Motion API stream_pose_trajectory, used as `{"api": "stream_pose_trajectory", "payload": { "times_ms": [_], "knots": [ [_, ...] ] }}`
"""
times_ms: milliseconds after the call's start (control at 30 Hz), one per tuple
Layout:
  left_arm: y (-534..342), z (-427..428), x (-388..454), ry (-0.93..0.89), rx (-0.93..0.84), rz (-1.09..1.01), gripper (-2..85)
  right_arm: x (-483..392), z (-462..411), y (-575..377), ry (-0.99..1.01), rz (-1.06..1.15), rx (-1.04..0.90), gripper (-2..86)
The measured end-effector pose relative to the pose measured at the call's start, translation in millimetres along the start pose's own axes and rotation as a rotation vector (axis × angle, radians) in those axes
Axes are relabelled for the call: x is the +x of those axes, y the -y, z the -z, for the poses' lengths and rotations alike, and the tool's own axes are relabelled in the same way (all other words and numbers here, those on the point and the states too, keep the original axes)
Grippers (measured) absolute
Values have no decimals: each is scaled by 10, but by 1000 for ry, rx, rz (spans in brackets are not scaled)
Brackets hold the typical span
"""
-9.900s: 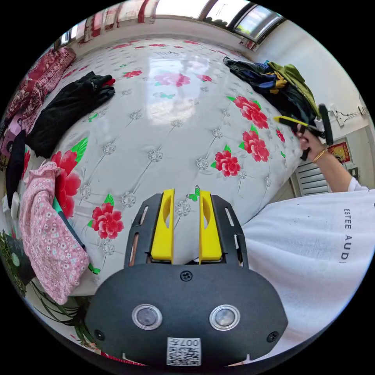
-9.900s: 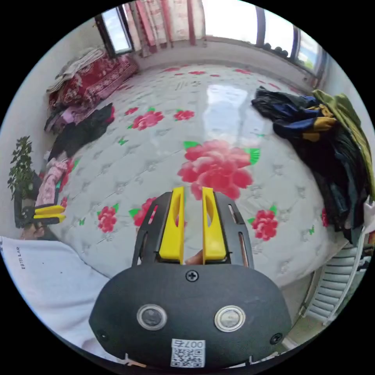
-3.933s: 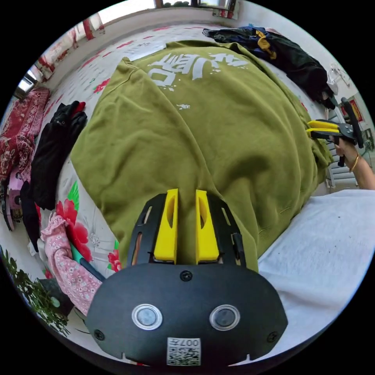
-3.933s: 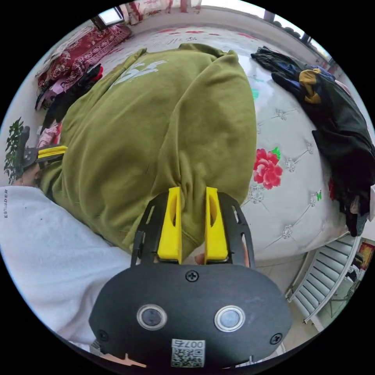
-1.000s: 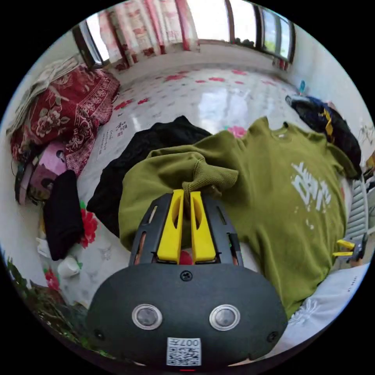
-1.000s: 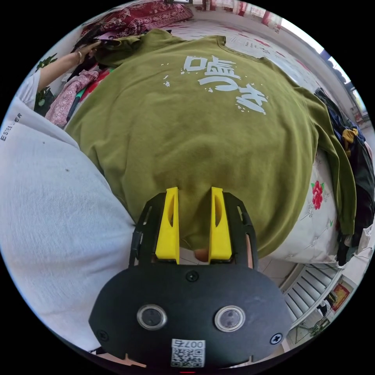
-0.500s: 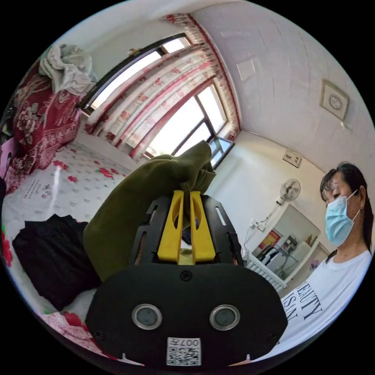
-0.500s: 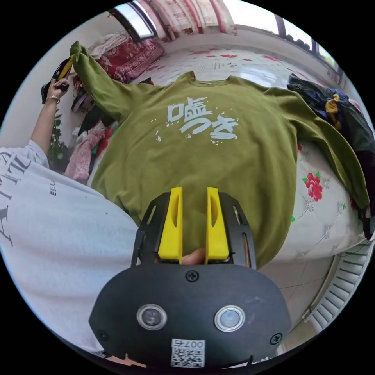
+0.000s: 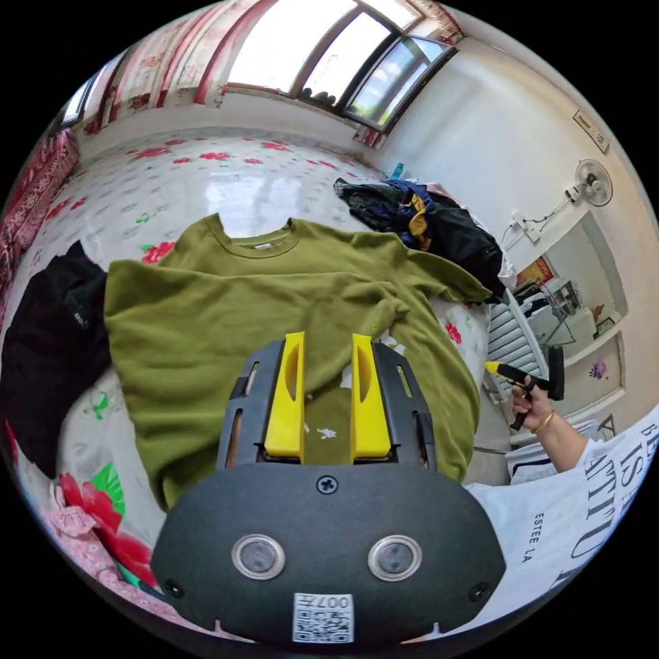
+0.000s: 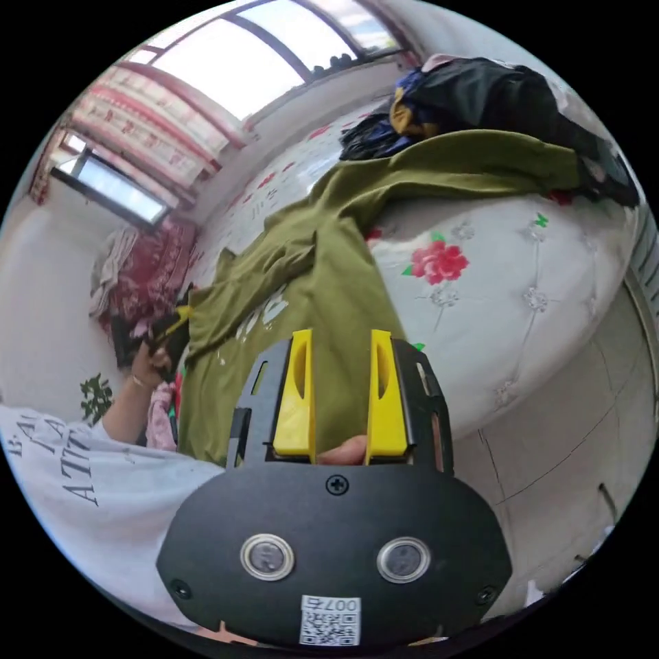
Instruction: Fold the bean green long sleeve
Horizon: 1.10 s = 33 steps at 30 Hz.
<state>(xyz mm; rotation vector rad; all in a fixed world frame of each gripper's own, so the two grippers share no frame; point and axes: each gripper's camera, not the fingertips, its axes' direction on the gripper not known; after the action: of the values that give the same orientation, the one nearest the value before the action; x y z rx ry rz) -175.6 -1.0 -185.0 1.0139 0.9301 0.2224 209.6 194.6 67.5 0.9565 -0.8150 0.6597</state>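
In the left gripper view, the left gripper [image 9: 327, 364] sits nearest, its two yellow jaws spread apart with nothing between them, hovering over the olive-green long-sleeve sweatshirt [image 9: 226, 322]. The sweatshirt lies spread on the white quilted bed cover printed with red flowers [image 9: 206, 178], neckline toward the window, and one sleeve is folded across the chest so that it covers most of the white print. Off to the side, beyond the edge of the bed, the right gripper [image 9: 504, 372] is held in a hand [image 9: 527, 408]; whether its jaws are parted cannot be told from there. In the right gripper view, the right gripper's [image 10: 340, 374] own yellow jaws stand apart and grasp nothing, poised above the sweatshirt's hem near the bed's edge, and the garment's other sleeve stretches out flat toward a heap of dark clothes [image 10: 494, 96]. A black garment [image 9: 48, 336] lies just beside the sweatshirt, and the windows with red-patterned curtains [image 9: 192, 62] lie farthest.
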Motion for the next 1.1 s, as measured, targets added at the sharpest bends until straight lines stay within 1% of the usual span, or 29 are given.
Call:
{"api": "stream_pose_trajectory", "payload": {
  "times_ms": [33,67,133,233,367,433,533,667,700,767,833,867,933,967,1033,1067,1100],
  "knots": [
    [-150,84,-168,71,-7,49,98,322,158,158,37,-102,86,99],
    [-298,179,-348,128,-14,108,91,480,229,233,58,-148,130,100],
    [-531,314,-601,185,-27,201,85,1053,420,520,146,-309,273,102],
    [-953,460,-940,202,-52,388,85,1571,466,824,205,-452,395,102],
    [-1434,602,-1030,236,-58,555,84,1983,388,1045,216,-565,516,99],
    [-1555,656,-996,246,-56,593,82,2197,237,1119,236,-633,543,94],
    [-1717,691,-908,253,-76,641,78,2267,109,1144,287,-645,637,72],
    [-1890,711,-699,301,-106,669,78,2234,19,1151,350,-701,646,23],
    [-1908,718,-666,312,-109,668,79,2138,60,1127,398,-672,698,12],
    [-1979,763,-544,359,-108,666,82,1874,164,1192,438,-573,715,5],
    [-2036,799,-463,378,-103,661,82,1184,354,1383,413,-324,673,1],
    [-2078,820,-415,378,-100,658,81,950,393,1423,405,-244,659,0],
    [-2158,868,-347,390,-89,665,82,-246,464,1469,396,163,552,-1],
    [-2222,915,-305,394,-72,672,82,-594,458,1416,375,273,524,-1],
    [-2336,1002,-246,399,-35,692,81,-1991,294,853,228,706,451,1],
    [-2426,1057,-215,396,-11,711,81,-2302,215,644,189,800,437,2],
    [-2473,1078,-203,390,-2,720,81,-2841,17,176,127,956,418,4]
  ]
}}
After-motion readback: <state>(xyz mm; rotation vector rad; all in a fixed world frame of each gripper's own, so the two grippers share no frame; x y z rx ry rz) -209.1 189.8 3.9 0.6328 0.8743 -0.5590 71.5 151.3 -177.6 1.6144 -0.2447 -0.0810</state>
